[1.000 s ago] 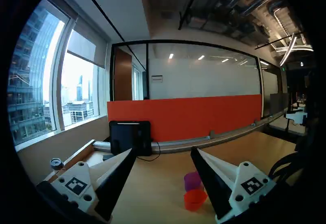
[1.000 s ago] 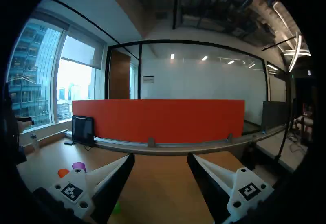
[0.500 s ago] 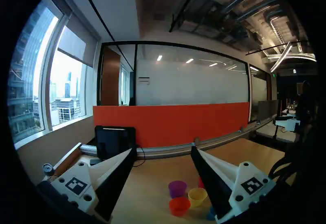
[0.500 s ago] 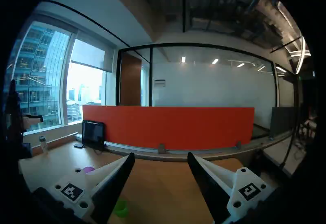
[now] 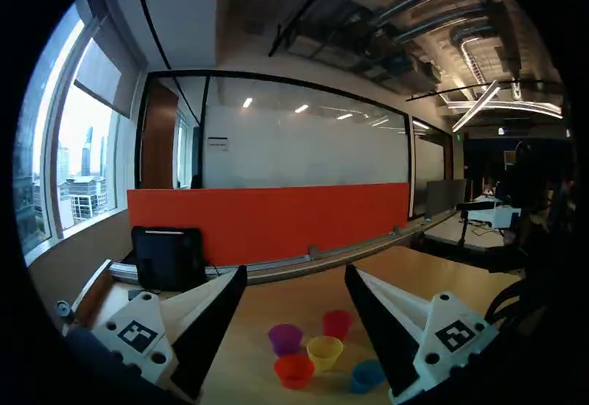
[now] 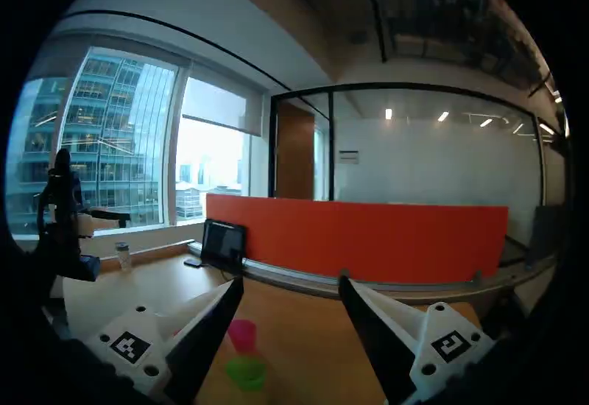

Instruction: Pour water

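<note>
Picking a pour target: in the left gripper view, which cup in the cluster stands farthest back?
The red cup, behind the yellow cup; the purple cup, orange cup and blue cup sit nearer.

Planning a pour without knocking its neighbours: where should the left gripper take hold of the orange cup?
I'd grip the orange cup by its side wall below the rim, coming from the near side: it stands upright, with the purple cup and yellow cup close behind.

Wooden desk (image 5: 442,265), orange partition (image 5: 272,217), tall windows (image 6: 132,155), glass wall (image 5: 309,147).
</note>
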The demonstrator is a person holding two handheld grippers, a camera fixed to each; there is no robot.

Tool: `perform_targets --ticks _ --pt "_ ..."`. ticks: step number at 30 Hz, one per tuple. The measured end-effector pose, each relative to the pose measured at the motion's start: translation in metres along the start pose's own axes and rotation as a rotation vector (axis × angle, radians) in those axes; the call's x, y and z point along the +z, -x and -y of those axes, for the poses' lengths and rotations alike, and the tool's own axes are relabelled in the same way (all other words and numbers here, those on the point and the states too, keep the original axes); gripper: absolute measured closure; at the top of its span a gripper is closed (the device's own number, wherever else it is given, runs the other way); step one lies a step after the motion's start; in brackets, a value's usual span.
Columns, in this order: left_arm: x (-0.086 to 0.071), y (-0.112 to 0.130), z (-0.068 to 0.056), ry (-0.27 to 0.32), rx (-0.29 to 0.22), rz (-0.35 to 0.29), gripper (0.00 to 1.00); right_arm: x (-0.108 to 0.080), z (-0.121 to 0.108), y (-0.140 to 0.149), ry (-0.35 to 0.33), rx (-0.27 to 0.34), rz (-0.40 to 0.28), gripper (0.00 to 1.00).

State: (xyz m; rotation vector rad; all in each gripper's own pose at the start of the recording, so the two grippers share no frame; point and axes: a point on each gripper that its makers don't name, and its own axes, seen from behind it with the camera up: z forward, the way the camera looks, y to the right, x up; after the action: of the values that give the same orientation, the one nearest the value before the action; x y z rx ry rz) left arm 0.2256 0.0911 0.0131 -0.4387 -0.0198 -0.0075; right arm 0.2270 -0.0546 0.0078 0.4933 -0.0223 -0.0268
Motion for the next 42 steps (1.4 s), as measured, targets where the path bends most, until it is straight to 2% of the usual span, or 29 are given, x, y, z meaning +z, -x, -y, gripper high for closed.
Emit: perform_targets --ticks 8,17,24,32,42 --pt "-0.003 0.020 -0.023 0.082 0.060 0.033 0.01 0.008 0.009 0.011 -0.055 0.009 0.043 0.00" --pt "-0.005 0.052 -0.044 0.182 0.042 0.102 0.01 0.013 0.026 0.032 -0.144 -0.028 0.113 0.00" --pt "-0.004 0.073 -0.054 0.232 0.043 0.141 0.02 0.013 0.034 0.045 -0.197 -0.072 0.134 0.00" --pt "-0.001 0.106 -0.066 0.275 0.072 0.189 0.02 0.015 0.037 0.073 -0.229 -0.080 0.183 0.00" --pt "-0.002 0.154 -0.088 0.350 0.096 0.273 0.01 0.025 0.036 0.112 -0.247 -0.082 0.249 0.00"
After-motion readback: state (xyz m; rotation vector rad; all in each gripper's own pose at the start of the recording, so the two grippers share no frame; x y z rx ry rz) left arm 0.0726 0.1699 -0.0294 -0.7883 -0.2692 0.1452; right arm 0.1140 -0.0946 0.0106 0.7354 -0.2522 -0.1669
